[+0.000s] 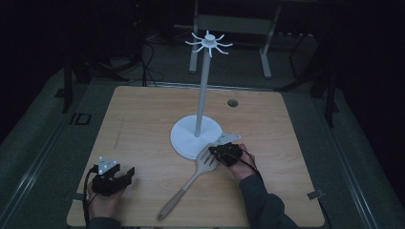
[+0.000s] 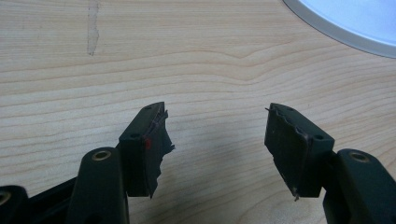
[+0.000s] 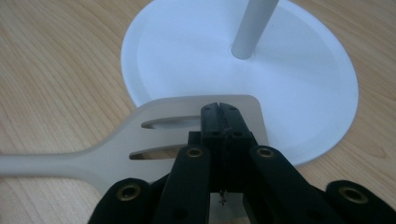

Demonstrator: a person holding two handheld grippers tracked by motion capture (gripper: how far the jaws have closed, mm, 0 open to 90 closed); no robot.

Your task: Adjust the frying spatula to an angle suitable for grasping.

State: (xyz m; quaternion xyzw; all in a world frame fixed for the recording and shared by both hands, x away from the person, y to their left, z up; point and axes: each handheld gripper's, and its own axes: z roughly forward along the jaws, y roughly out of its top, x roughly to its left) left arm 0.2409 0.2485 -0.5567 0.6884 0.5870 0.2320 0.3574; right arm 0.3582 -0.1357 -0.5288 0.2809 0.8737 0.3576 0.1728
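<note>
Two black grippers work over a pale wooden table (image 1: 143,124). Right gripper (image 3: 219,108) has its jaws pressed together above the slotted grey spatula head (image 3: 154,135), whether pinching it cannot be told. That wood-handled spatula (image 1: 191,183) lies by the white round-based hook stand (image 1: 197,136), head overlapping the base. Left gripper (image 2: 215,135), jaws spread, hovers near the front-left corner.
</note>
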